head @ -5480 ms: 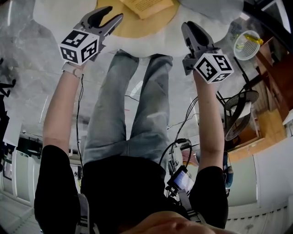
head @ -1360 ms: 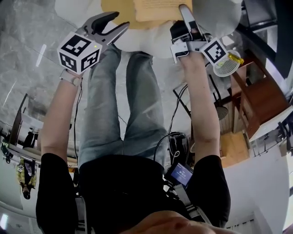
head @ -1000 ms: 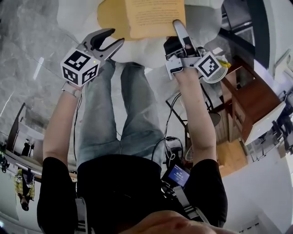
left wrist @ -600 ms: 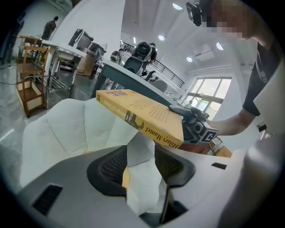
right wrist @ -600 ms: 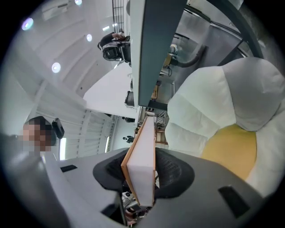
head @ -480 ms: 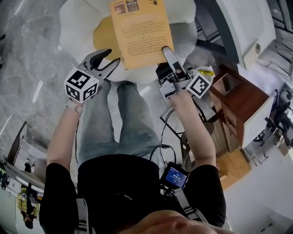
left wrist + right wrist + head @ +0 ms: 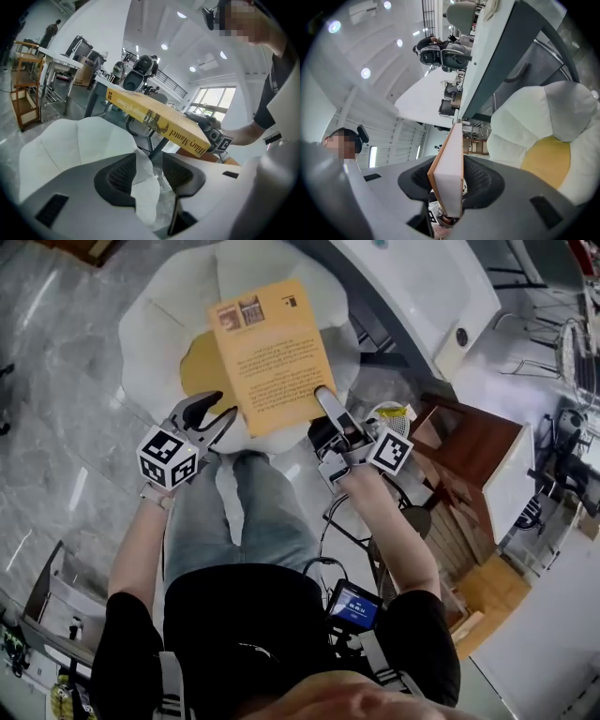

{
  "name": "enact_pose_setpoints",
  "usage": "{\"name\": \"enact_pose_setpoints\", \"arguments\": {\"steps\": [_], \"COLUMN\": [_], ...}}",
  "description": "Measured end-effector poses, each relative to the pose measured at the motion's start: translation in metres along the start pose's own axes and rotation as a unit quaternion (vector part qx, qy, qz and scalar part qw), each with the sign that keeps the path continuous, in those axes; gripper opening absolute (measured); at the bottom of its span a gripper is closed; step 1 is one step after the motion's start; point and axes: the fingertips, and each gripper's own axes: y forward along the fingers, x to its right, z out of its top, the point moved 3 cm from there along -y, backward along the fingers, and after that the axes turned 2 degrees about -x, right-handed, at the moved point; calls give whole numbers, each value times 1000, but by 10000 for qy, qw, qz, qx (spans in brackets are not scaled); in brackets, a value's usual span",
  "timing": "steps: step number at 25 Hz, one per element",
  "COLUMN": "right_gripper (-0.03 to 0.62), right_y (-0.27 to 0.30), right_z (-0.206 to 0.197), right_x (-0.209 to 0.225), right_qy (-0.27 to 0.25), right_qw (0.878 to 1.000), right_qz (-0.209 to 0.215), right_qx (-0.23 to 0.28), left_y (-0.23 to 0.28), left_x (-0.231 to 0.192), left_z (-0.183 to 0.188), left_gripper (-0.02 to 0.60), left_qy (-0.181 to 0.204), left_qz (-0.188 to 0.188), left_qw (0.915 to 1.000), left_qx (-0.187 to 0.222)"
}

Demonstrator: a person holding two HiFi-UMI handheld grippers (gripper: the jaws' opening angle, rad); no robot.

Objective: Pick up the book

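Bright, even indoor light throughout. Round ceiling lights (image 7: 164, 47) and a tall window (image 7: 212, 101) blow out to plain white in the left gripper view; further ceiling spots (image 7: 365, 72) glare in the right gripper view. The polished floor (image 7: 56, 399) carries pale, streaky reflections. Shadows soft and faint. Cover of the book (image 7: 272, 352) evenly lit, print fairly crisp in the head view. Strong fisheye bending in all three views, straight lines curving towards the edges. Corners of both gripper views fall off to black.

One book (image 7: 272, 352), two hand-held grippers (image 7: 223, 407) (image 7: 323, 397), one white chair (image 7: 155, 324).
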Motion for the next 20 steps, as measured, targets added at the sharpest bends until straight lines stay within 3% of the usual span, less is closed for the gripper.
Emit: {"name": "enact_pose_setpoints", "arguments": {"steps": [20], "right_gripper": [169], "right_y": [-29], "right_z": [5], "right_x": [-143], "right_qy": [-203], "right_qw": [9968], "right_qz": [427], "right_qx": [640], "left_y": [-56], "left_x": [75], "left_z": [139], "left_gripper": [175], "left_qy": [746], "left_qz": [-477], "left_qw": [9954], "left_qx": [356]}}
